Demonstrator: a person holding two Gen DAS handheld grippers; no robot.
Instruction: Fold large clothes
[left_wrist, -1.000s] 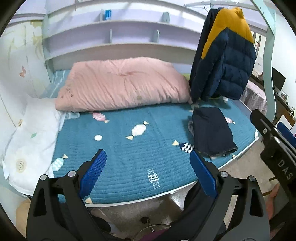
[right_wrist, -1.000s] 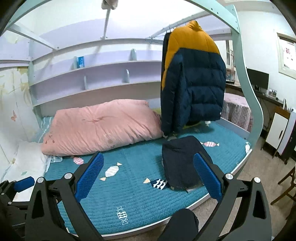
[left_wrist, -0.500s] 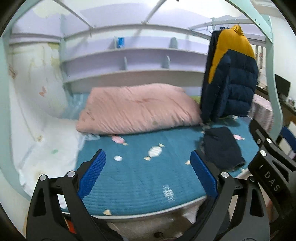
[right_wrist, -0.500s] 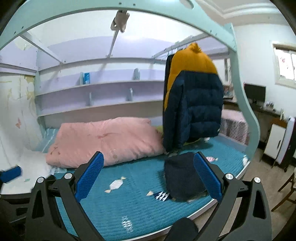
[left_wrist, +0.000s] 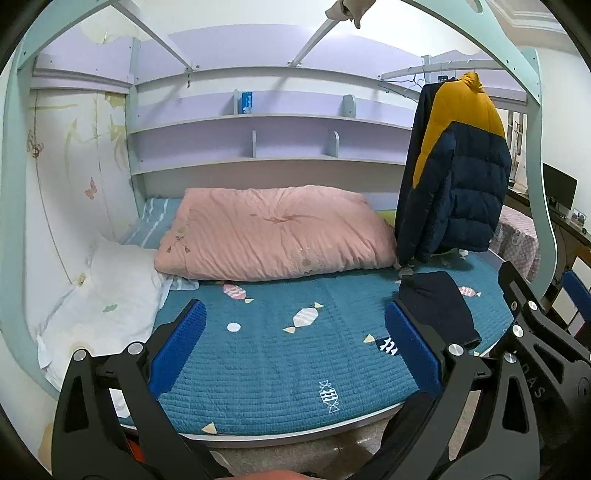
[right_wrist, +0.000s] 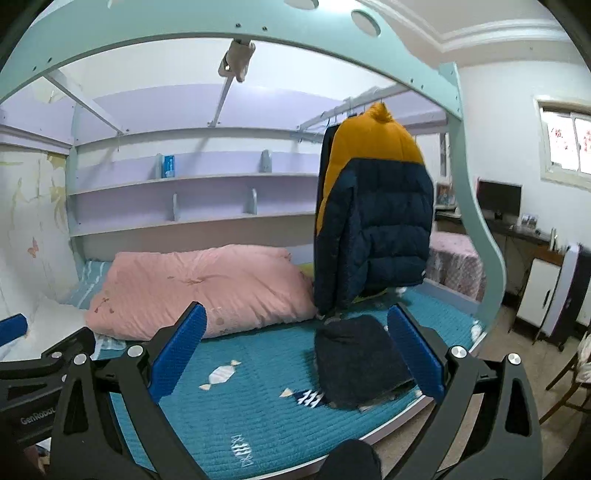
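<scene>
Folded dark garment (left_wrist: 436, 306) lies flat on the teal quilted bedspread (left_wrist: 280, 354), near the bed's front edge on the right side; in the right wrist view its near corner is hidden behind the gripper's blue pad, and a lighter layer peeks out under its front edge, can't tell what it is. Just behind it hangs the navy-and-yellow puffer jacket (left_wrist: 458, 177) from a rail under the upper bunk; hanger itself too small to make out, jacket hem ends just above the bedspread, contact unclear. Neither gripper touches any clothing. Left gripper (left_wrist: 295, 347) is spread wide, nothing between the pads, held off the bed's front edge. Right gripper (right_wrist: 295, 354) likewise spread wide and empty, aimed at the jacket and folded garment. Pink duvet (left_wrist: 277, 232) is bundled against the back wall, left of the jacket; white pillow (left_wrist: 99, 295) sits at the far left, partly cut off by the left finger in the left view and mostly hidden in the right view. Lilac wall shelves (left_wrist: 258, 118) carry a small blue box (left_wrist: 246, 102); label unreadable. Right view alone shows the window (right_wrist: 565, 144), a dark monitor (right_wrist: 498, 199) on a desk and a white cabinet (right_wrist: 535, 291) right of the bed frame. Left view alone shows the butterfly-pattern wall (left_wrist: 74, 177) and the striped sheet behind the duvet. Each view catches the other gripper's body at its edge, cropped.
</scene>
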